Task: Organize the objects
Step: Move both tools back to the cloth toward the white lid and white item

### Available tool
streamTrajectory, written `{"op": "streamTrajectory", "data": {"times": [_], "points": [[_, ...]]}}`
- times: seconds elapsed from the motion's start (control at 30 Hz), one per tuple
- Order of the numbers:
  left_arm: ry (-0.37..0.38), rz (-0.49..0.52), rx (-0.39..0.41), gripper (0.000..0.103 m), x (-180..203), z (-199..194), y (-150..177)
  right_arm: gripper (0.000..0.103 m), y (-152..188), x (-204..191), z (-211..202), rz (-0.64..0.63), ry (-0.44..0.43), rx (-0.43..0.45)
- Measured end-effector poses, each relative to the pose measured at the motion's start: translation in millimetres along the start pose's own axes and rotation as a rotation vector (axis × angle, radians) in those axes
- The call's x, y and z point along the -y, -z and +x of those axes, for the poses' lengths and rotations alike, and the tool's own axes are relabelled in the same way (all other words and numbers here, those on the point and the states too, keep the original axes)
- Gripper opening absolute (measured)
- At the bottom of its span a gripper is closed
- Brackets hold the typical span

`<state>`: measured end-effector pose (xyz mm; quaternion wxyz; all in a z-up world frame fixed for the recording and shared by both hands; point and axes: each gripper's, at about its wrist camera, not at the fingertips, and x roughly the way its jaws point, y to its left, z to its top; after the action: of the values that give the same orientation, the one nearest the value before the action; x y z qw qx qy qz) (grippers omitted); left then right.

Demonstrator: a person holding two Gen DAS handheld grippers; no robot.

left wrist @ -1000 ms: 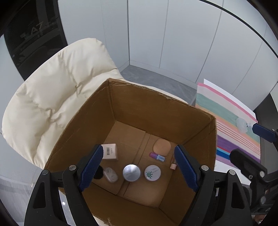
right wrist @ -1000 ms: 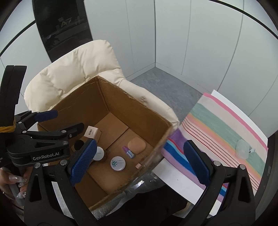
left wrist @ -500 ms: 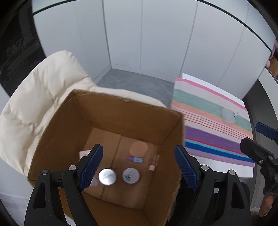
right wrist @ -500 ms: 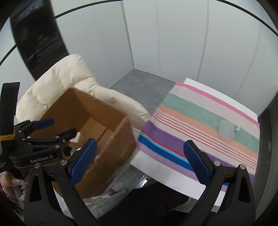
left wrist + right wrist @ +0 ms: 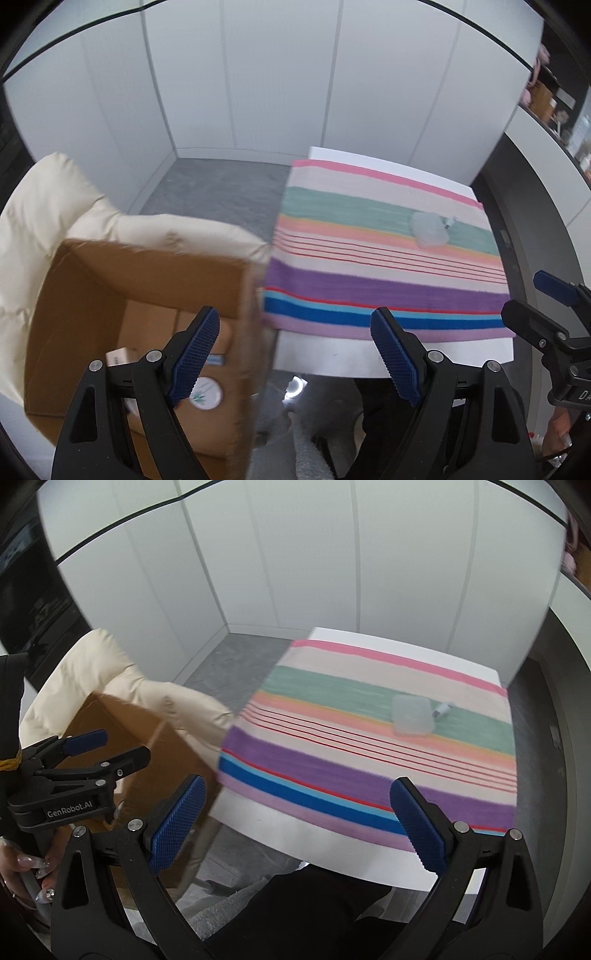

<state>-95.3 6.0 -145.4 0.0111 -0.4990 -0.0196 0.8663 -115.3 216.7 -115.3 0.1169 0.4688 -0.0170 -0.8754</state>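
Both grippers are empty w/ jaws spread wide: left gripper, right gripper. The box sits on a cream chair, w/ small stuff inside. A clear case and a tiny cap lie on the striped cloth, far side. Looks like the fetch step. Next: reach over to the case, jaws around it, then squeeze.
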Motion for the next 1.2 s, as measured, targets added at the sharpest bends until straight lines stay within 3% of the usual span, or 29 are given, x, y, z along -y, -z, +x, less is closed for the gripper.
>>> {"op": "streamTrajectory", "data": {"times": [0.33, 0.57, 0.97, 1.2], "points": [[0.070, 0.121, -0.043, 0.085, 86, 29, -19, 0.101, 17, 100, 1, 0.142, 0.076, -0.006], [0.074, 0.179, -0.070, 0.085, 126, 52, -34, 0.101, 30, 161, 9, 0.211, 0.132, -0.024], [0.104, 0.225, -0.142, 0.085, 177, 119, -50, 0.101, 34, 222, 44, 0.271, 0.163, -0.047], [0.091, 0.260, -0.109, 0.085, 202, 171, -69, 0.101, 25, 255, 89, 0.270, 0.195, -0.049]]}}
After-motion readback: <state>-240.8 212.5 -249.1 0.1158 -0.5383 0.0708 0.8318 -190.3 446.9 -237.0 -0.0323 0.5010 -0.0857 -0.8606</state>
